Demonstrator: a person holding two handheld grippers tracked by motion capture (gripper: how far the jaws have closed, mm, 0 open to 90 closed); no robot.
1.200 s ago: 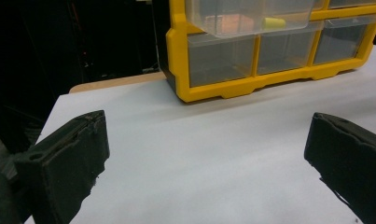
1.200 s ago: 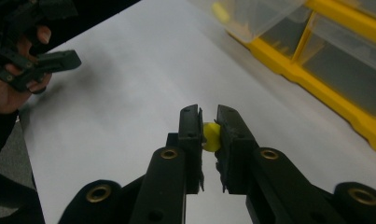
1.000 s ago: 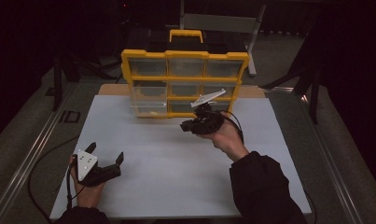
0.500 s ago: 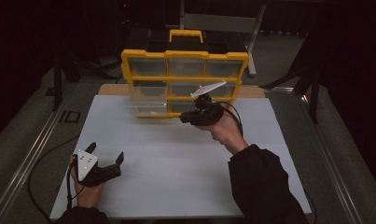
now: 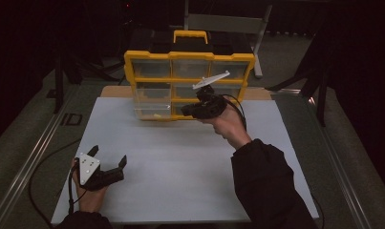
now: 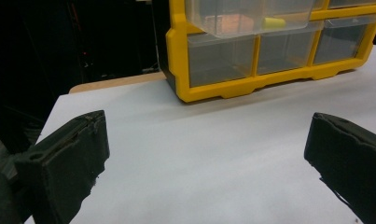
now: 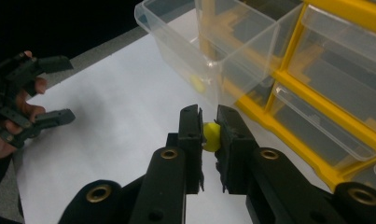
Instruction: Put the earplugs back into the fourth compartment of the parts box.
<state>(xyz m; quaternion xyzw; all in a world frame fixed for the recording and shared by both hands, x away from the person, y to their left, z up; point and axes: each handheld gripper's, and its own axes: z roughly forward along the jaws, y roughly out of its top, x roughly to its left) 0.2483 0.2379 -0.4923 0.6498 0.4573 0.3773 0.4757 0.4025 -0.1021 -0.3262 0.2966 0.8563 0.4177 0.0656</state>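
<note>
A yellow organizer (image 5: 189, 84) with clear drawers stands at the far middle of the white table (image 5: 180, 157). Its middle-left drawer (image 5: 153, 101) is pulled out, with a small yellow piece (image 7: 198, 84) inside. My right gripper (image 7: 209, 120) is shut on a small yellow plug (image 7: 212, 136), held just in front of that open drawer (image 7: 209, 42); in the high view that right gripper (image 5: 186, 111) hovers before the organizer's lower row. My left gripper (image 5: 109, 160) rests near the table's front left, jaws wide open with nothing between them.
In the left gripper view the organizer (image 6: 269, 60) stands ahead, its pulled-out drawer (image 6: 241, 21) holding a yellow piece and something copper-coloured. A metal rail (image 5: 32, 152) runs along the table's left side. Dark floor surrounds the table.
My right gripper has risen and moved toward the organizer with the yellow plug still in its jaws. The left gripper has stayed in place.
</note>
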